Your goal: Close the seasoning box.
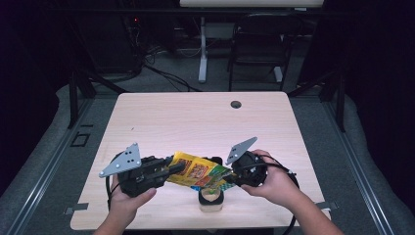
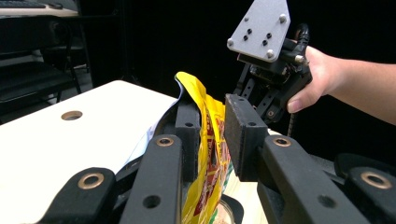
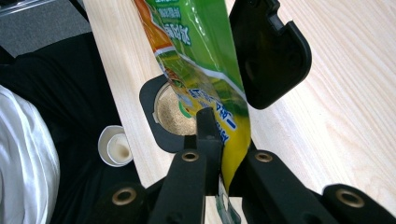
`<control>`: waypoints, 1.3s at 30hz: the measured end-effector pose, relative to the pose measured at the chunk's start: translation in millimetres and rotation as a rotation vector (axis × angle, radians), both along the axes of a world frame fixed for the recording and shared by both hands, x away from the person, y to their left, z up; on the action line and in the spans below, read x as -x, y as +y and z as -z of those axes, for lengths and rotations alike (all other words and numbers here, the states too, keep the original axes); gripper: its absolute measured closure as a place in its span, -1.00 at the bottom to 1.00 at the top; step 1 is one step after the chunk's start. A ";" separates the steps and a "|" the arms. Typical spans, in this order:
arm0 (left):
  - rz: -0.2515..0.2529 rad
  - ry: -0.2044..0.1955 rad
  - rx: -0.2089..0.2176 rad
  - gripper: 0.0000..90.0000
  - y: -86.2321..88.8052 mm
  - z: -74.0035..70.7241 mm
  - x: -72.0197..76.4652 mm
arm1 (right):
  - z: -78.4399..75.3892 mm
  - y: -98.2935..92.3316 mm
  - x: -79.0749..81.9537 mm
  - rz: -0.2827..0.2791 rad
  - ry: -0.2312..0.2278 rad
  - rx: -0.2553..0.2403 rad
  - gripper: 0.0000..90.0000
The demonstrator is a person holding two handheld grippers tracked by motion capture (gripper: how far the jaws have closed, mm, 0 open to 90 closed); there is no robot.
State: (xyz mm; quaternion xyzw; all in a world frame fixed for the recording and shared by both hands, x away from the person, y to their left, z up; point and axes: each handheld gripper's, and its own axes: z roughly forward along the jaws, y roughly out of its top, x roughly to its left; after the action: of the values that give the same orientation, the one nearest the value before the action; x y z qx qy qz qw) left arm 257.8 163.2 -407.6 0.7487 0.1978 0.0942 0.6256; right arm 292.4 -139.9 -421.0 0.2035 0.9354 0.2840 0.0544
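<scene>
A yellow and green snack bag (image 1: 195, 171) hangs level between my two grippers above the table's front edge. My left gripper (image 1: 178, 169) is shut on its yellow end, and the bag (image 2: 210, 140) stands pinched between its pads. My right gripper (image 1: 230, 178) is shut on the green end, with the bag's edge (image 3: 210, 70) clamped between its fingertips (image 3: 205, 121). Right below the bag stands a small container (image 1: 211, 199) with a black rim. Its round opening (image 3: 173, 116) shows beige grains inside. A black rounded flap (image 3: 271, 51) stands up beside the bag.
The light wooden table (image 1: 195, 117) has a cable hole (image 1: 236, 104) near its far edge. A small white cup (image 3: 116, 147) lies below the table's front edge, beside a white garment. A chair (image 1: 259, 44) and a table leg stand beyond the table.
</scene>
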 end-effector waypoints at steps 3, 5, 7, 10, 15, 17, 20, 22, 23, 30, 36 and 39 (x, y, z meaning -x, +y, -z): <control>0.002 -0.002 0.004 0.68 -0.9 -0.6 -0.4 | 1.1 -0.1 -0.1 0.001 0.005 0.000 0.97; 0.002 -0.001 0.006 0.68 -1.3 -0.9 -0.4 | 3.5 0.6 0.2 0.005 0.005 -0.012 0.96; 0.007 -0.004 0.007 0.68 -1.9 -1.4 -0.5 | 5.0 1.2 0.3 0.007 0.011 -0.015 0.96; 0.010 -0.004 0.006 0.68 -2.9 -2.3 0.0 | 5.6 1.8 -0.3 -0.002 0.014 0.004 0.96; 0.010 -0.007 0.010 0.68 -3.6 -3.6 0.6 | 6.5 2.4 0.0 0.007 0.013 -0.012 0.96; 0.012 -0.007 0.012 0.68 -3.8 -3.5 0.6 | 6.7 2.6 -0.1 0.006 0.017 -0.011 0.96; 0.011 -0.007 0.007 0.68 -3.7 -3.9 0.5 | 6.3 2.9 0.0 -0.007 0.016 0.008 0.96; 0.010 -0.009 0.014 0.68 -3.4 -4.2 0.1 | 6.0 3.0 0.4 -0.015 0.024 0.008 0.97; 0.008 -0.009 0.007 0.68 -2.6 -4.5 -0.1 | 5.9 3.3 1.5 -0.017 0.024 0.001 0.97; -0.015 0.004 0.016 0.68 0.9 -1.8 -2.4 | -0.3 3.2 5.9 -0.036 0.029 0.001 0.98; -0.020 0.006 0.020 0.68 2.4 -1.1 -3.4 | -3.7 3.9 5.5 -0.040 0.025 0.013 0.98; -0.031 0.010 0.016 0.68 3.8 -0.3 -4.8 | -4.6 4.6 5.2 -0.039 0.025 0.012 0.98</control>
State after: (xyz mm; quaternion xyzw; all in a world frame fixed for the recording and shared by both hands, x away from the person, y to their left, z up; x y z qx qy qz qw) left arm 262.6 167.1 -407.3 0.7411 0.2133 0.0984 0.6290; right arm 287.2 -135.3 -416.4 0.1883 0.9415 0.2767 0.0385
